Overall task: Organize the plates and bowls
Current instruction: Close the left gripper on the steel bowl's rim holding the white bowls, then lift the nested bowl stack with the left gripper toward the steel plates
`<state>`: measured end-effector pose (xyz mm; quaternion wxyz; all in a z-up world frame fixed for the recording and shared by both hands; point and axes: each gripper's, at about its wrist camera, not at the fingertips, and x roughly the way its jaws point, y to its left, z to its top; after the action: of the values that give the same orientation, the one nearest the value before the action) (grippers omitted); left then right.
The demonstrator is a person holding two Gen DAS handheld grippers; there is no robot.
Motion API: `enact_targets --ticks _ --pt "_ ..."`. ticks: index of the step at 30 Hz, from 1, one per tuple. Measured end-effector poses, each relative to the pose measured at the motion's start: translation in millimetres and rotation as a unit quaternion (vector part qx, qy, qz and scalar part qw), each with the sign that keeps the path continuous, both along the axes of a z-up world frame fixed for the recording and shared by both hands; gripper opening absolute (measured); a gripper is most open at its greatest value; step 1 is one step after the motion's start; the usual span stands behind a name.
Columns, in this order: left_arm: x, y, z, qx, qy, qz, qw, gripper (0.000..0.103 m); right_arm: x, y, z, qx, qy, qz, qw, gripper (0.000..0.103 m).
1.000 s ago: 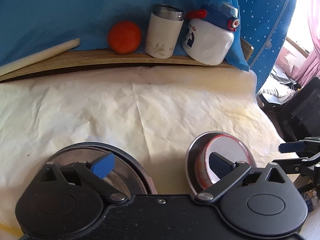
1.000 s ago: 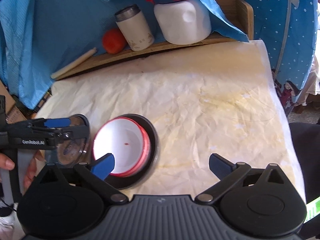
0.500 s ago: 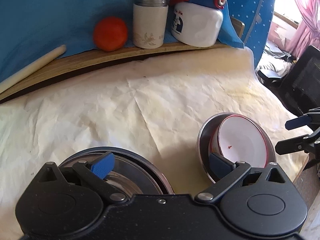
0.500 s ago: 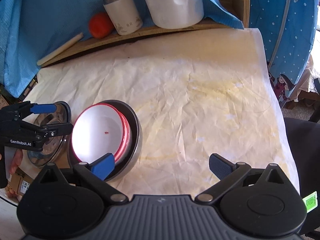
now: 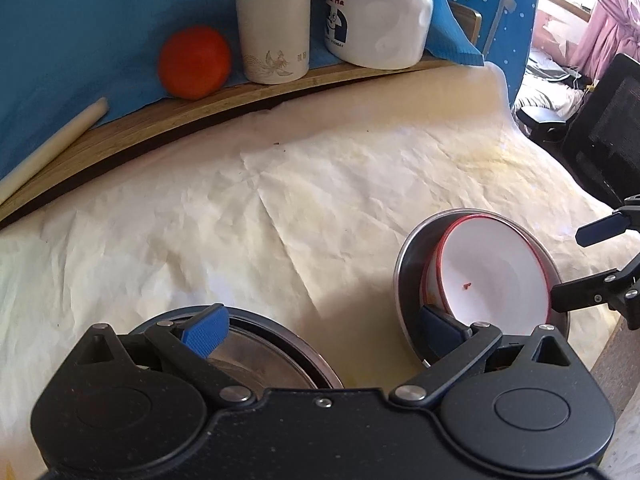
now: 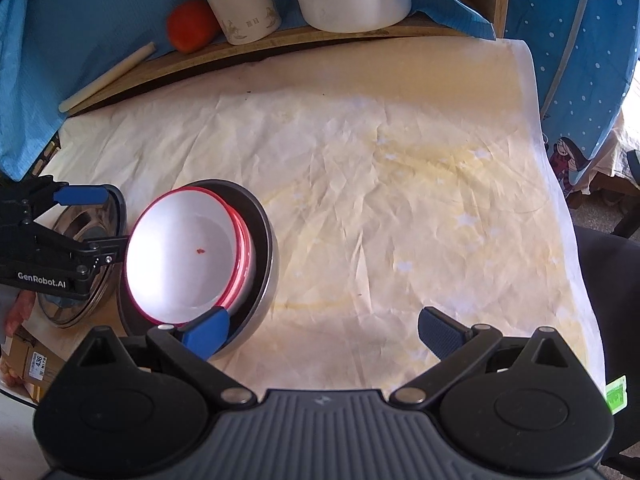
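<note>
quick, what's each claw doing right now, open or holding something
Left claw: open, holding nothing, poised over the steel bowl.
Right claw: open, holding nothing, beside the red-rimmed white bowl.

Left wrist view sits low, facing the shelf (image 5: 280,88). Right wrist view looks down from higher. Both share the red-rimmed bowl (image 5: 488,272) (image 6: 180,256).

On the paper-covered table (image 6: 400,184), a rimmed bowl (image 6: 180,256) sits tilted inside a larger metal bowl (image 6: 264,248) near the front left. Just left of them lies a metal plate (image 6: 80,300), at the table's edge. Along the back runs a wooden board (image 5: 160,120) bearing, from left to right, a stick (image 5: 52,148), a round fruit (image 5: 194,62), a flask (image 5: 274,26) and a jug (image 5: 378,24). A chair (image 5: 600,132) stands off the table's right side.
</note>
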<state>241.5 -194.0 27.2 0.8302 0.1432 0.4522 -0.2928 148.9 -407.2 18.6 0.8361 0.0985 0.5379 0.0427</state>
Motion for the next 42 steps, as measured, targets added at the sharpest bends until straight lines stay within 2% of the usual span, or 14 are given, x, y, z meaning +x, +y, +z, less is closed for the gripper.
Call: enact_targets --ticks 5,8,17,22,25,27,35,42 --pt "1.2 -3.7 -0.6 0.008 -0.007 -0.009 0.9999 0.099 -0.5 -0.6 -1.1 0.004 -0.001 -0.003 1.0 0.102" --pt "1.4 -5.5 -2.2 0.008 -0.001 -0.015 0.9999 0.093 -1.4 -0.8 -1.4 0.006 -0.003 -0.004 1.0 0.102" --pt "0.6 -8.7 0.8 -0.003 0.012 -0.025 0.9996 0.075 -3.7 -6.9 -1.3 0.044 0.0 -0.01 0.999 0.089" --pt "0.3 -9.2 1.2 -0.015 0.022 -0.031 0.9992 0.059 -4.8 -6.9 -0.5 0.055 0.0 -0.012 0.998 0.085" --pt "1.1 -9.5 -2.1 -0.027 0.049 -0.033 0.9979 0.045 -5.0 -10.0 -1.7 0.075 0.005 -0.015 0.997 0.079" --pt "1.1 -9.3 -2.7 -0.035 0.055 -0.028 0.9975 0.043 -5.0 -10.6 -2.0 0.086 0.007 -0.015 0.996 0.073" --pt "-1.5 -9.3 -4.3 -0.047 0.062 -0.018 0.9968 0.035 -5.9 -7.3 -2.2 0.092 0.006 -0.02 0.996 0.067" --pt "-5.8 -6.7 -5.3 -0.066 0.067 0.006 0.9956 0.025 -7.7 -6.7 -0.9 0.118 0.007 -0.03 0.993 0.048"
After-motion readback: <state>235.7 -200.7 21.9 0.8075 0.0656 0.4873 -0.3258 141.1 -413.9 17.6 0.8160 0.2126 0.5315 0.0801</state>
